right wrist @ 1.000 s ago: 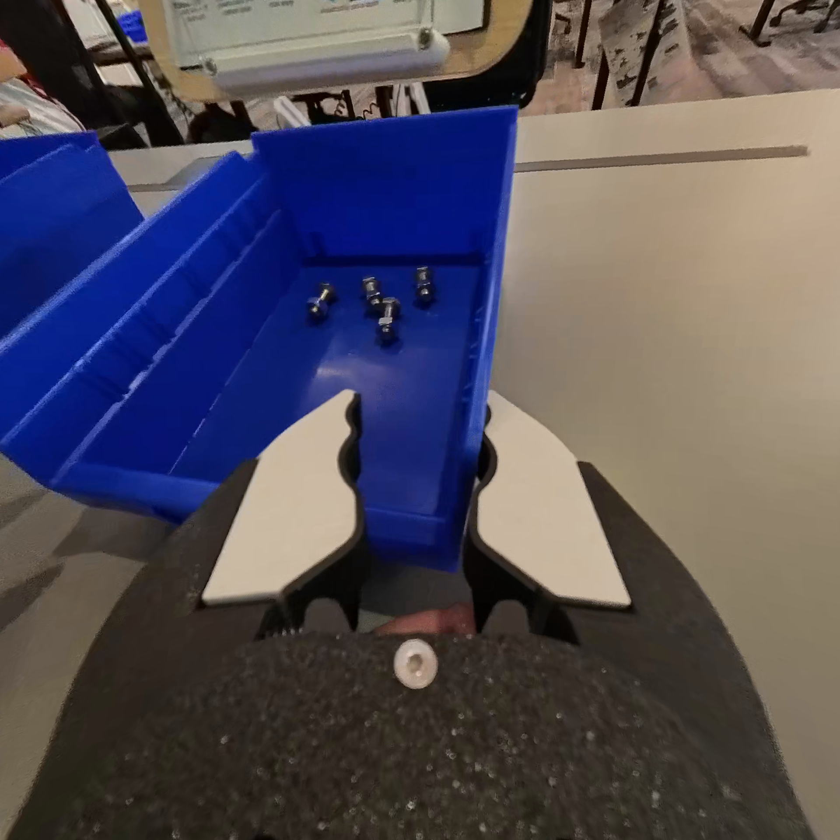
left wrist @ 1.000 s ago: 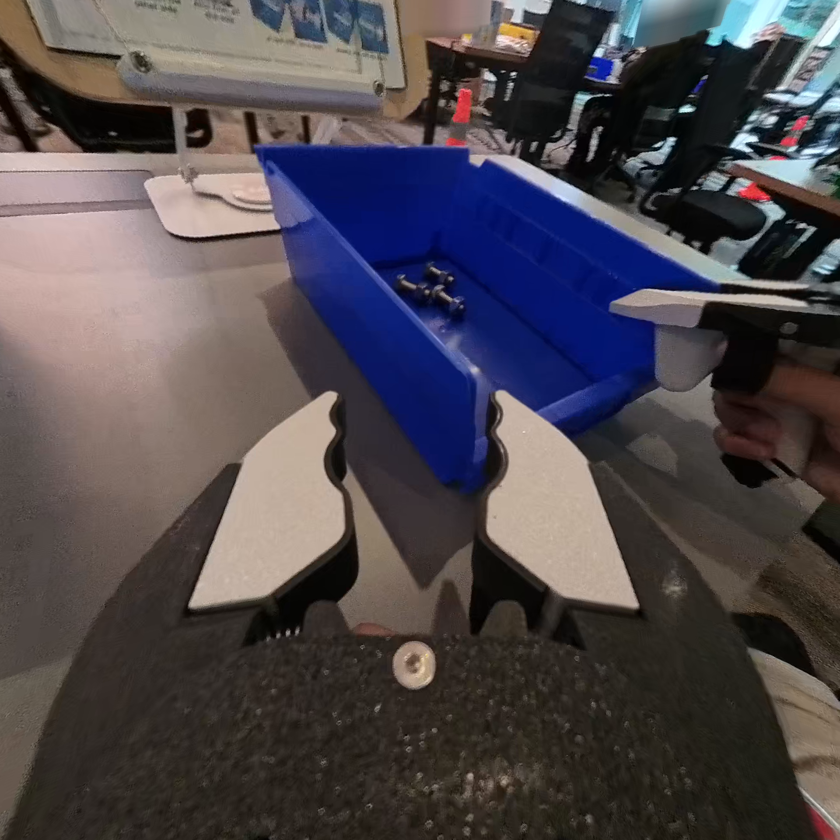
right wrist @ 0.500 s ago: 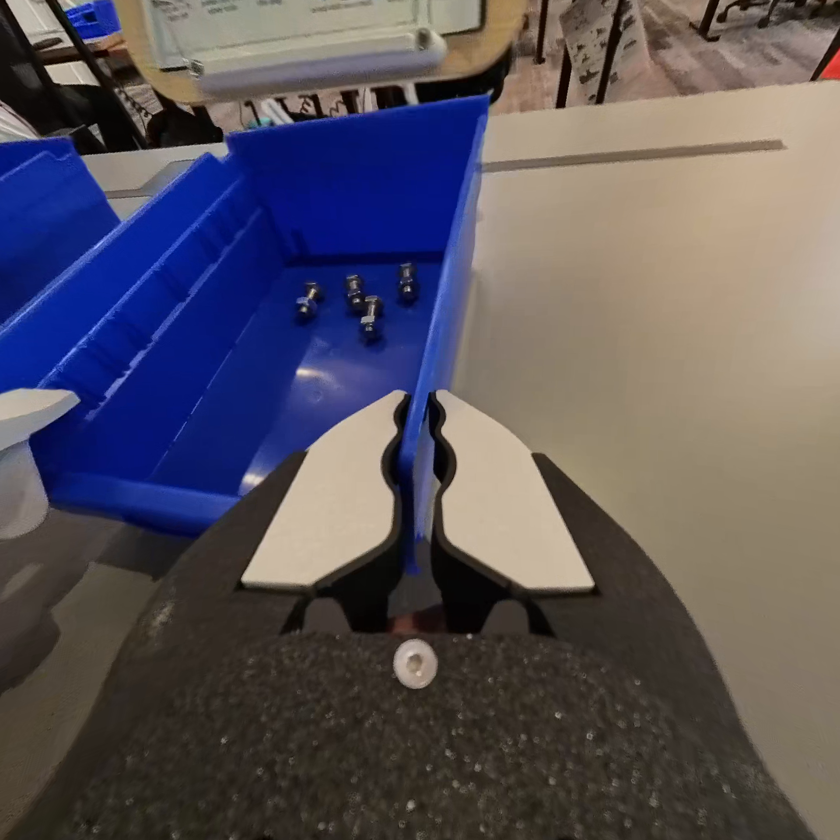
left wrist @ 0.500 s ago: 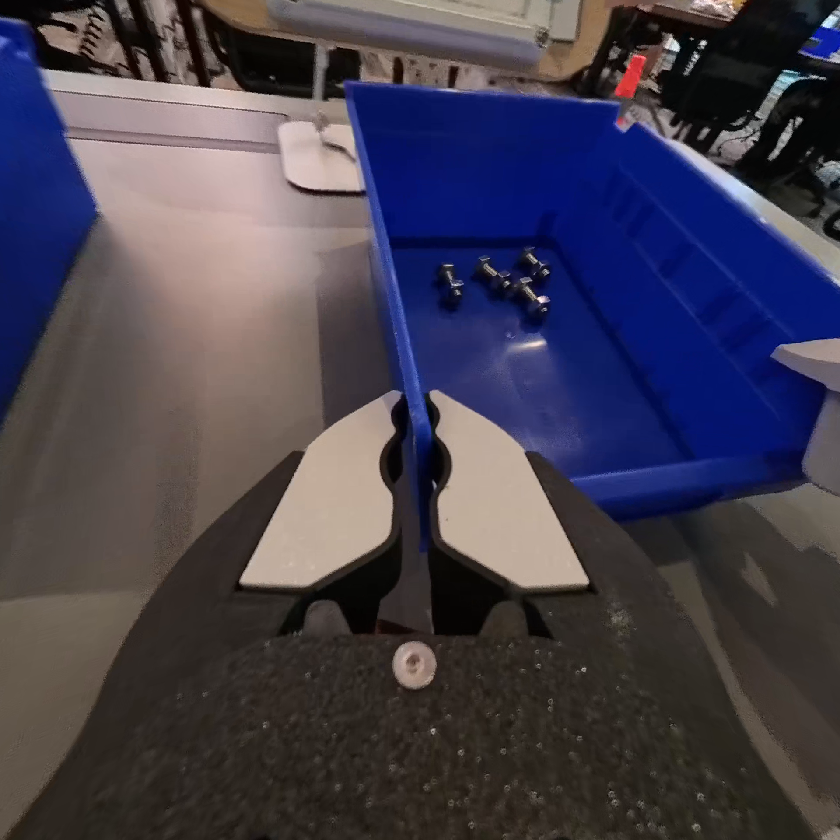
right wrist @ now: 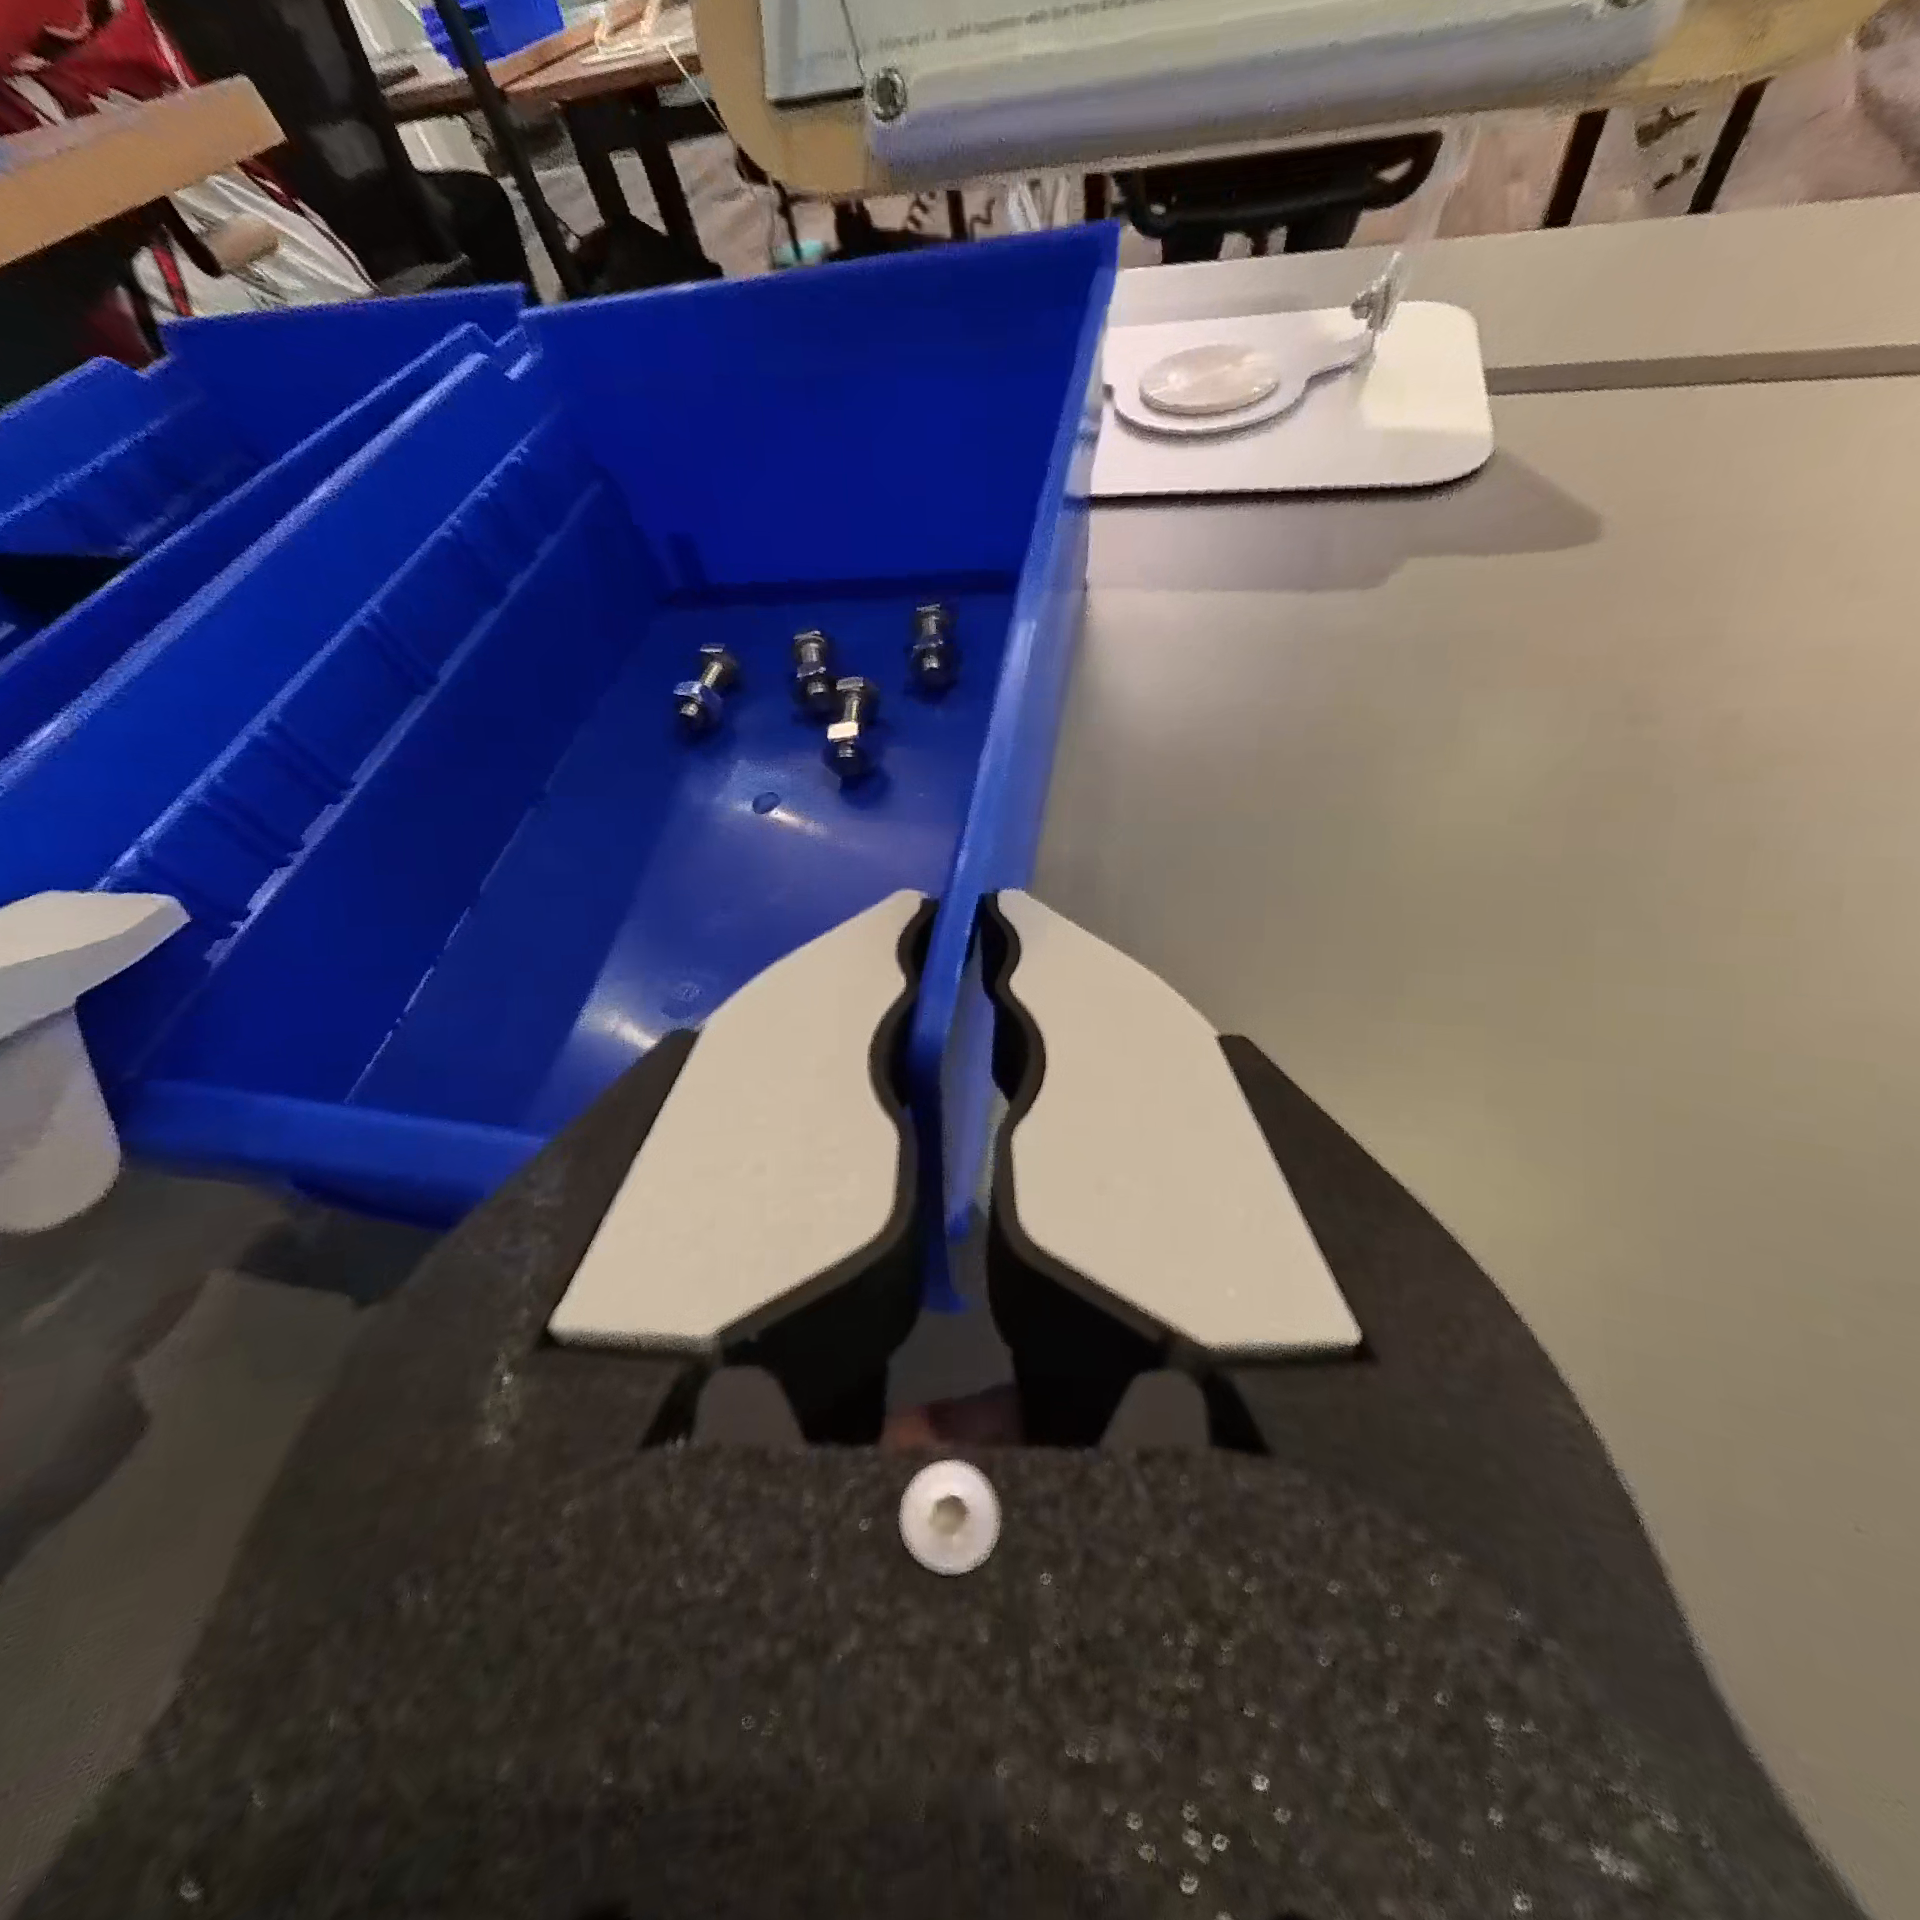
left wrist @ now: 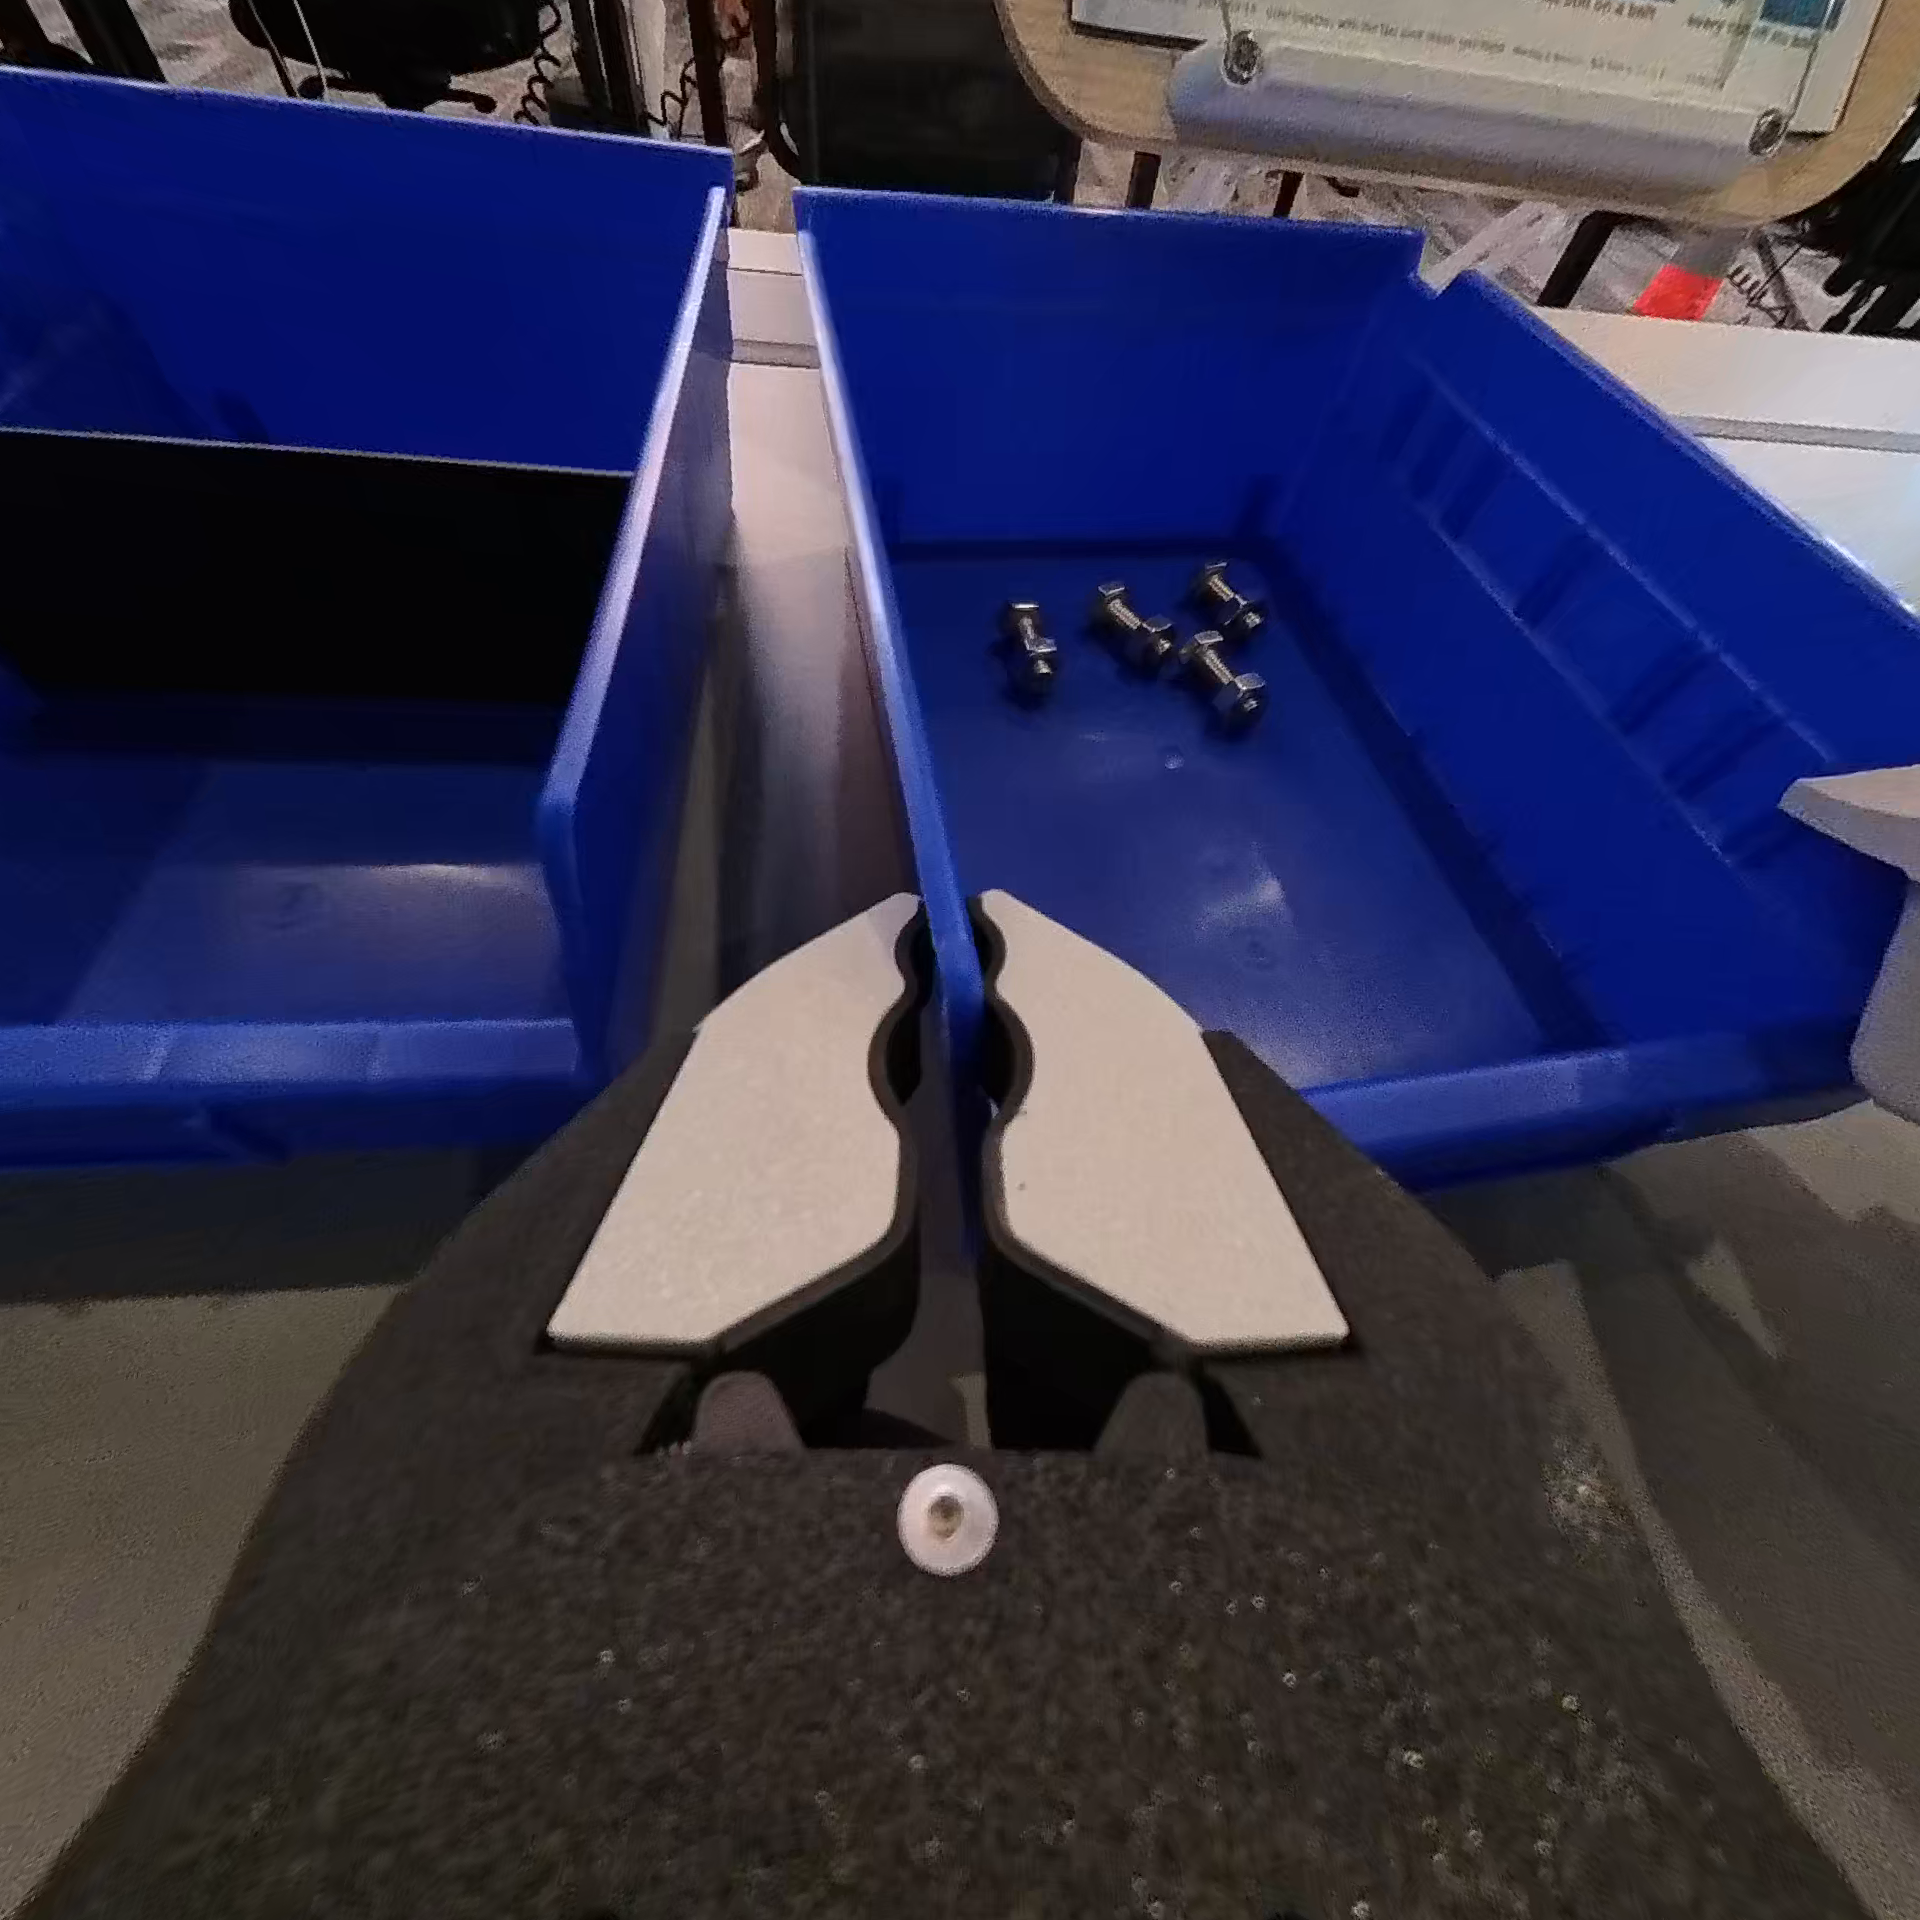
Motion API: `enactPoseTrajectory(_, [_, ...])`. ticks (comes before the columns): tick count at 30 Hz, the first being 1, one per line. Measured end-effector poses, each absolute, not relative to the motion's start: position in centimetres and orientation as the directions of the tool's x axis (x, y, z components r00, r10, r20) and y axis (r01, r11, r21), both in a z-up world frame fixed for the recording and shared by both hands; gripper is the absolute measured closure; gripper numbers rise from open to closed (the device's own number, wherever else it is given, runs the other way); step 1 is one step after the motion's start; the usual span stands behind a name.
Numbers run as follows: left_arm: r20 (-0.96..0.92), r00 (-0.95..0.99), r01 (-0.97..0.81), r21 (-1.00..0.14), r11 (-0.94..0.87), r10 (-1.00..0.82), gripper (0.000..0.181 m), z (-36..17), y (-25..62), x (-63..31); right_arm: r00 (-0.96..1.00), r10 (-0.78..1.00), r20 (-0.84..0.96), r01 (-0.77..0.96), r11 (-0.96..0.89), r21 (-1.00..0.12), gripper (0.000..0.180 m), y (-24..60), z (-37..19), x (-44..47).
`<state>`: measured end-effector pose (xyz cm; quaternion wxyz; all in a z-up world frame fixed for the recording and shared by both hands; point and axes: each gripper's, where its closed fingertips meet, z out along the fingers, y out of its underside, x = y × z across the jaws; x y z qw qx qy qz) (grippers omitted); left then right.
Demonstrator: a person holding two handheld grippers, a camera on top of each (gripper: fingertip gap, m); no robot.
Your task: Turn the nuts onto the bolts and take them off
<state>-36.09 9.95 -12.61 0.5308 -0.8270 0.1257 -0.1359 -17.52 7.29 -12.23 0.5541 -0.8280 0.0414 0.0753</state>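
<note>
My left gripper [left wrist: 948,914] and right gripper [right wrist: 958,914] each pinch a wall of the blue bin [left wrist: 1507,499]; 4 bolts [left wrist: 1143,644] with nuts lie inside.

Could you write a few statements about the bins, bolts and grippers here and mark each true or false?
1. The left gripper is shut on the bolt bin's left wall. True.
2. The right gripper hangs open above the table. False: it is shut on the same bin's right wall.
3. Four bolts with nuts on them lie near the bin's far end. True.
4. A second blue bin stands to the left, apart from the first. True.
5. One bolt lies on the table. False: all lie inside the bin.
</note>
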Motion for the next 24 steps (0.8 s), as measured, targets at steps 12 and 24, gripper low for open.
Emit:
enactPoseTrajectory(12, [0.202,0.891,0.045,-0.93,-0.364,-0.406,0.124,-9.5,6.1,-46.7,0.974,0.177,-0.141,-0.078,-0.325,-0.943,0.132,1.0,-11.7,-16.5])
enactPoseTrajectory(24, [0.12,0.984,0.042,-0.875,-0.482,-0.131,0.125,-12.0,19.6,-60.5,0.942,0.23,-0.243,-0.171,-0.295,-0.94,0.149,-2.3,-10.8,-16.3])
